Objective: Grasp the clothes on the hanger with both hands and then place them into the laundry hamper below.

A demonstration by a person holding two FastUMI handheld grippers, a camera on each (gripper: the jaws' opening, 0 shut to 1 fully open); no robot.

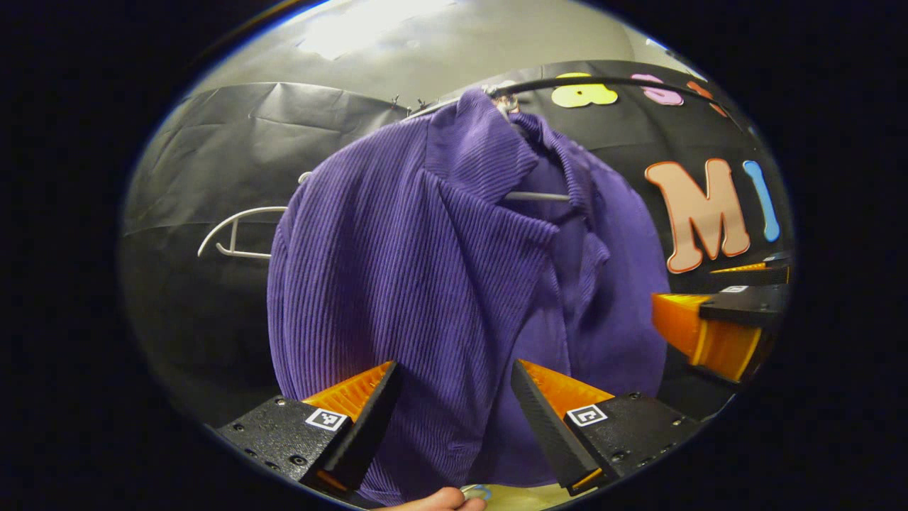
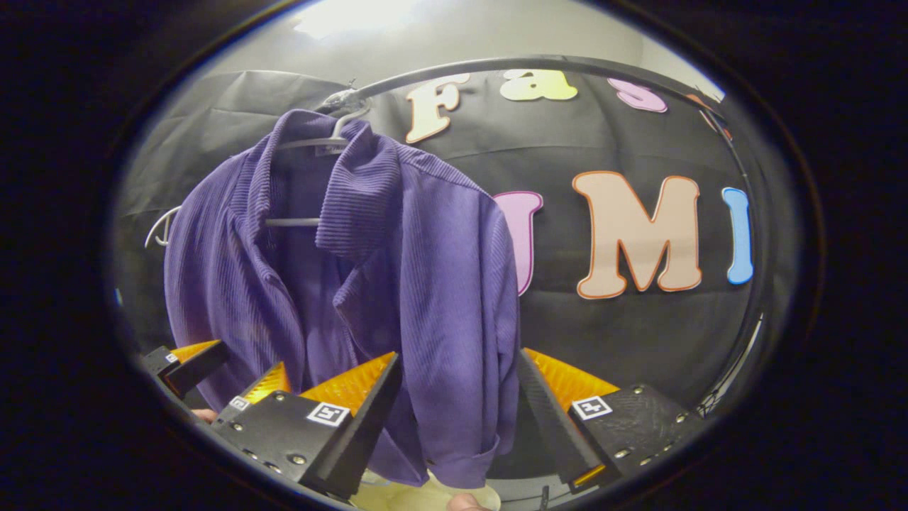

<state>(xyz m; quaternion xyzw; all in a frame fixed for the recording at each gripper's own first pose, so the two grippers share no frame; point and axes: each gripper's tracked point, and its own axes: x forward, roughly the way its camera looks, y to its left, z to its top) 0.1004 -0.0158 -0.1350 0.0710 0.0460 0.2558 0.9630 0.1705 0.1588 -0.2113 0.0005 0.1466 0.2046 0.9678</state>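
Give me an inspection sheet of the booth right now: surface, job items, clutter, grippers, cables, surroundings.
Surface: pale floor patch at bottom edge, little visible.
Job's things: purple shirt hangs on a hanger from the black rail; hamper not identified.
Clutter: spare white hanger behind shirt.
Grippers: left hand-held gripper open, shirt's left half between fingers; right hand-held gripper open at shirt's sleeve edge.
Cables: nothing seen.
Surroundings: black cloth wall, pale ceiling.

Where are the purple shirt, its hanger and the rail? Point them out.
purple shirt [image 1: 397,284], left gripper view, ribbed front panel.
hanger [image 2: 291,222], right gripper view, its crossbar inside the open collar.
rail [image 2: 567,64], right gripper view, the dark curved bar.
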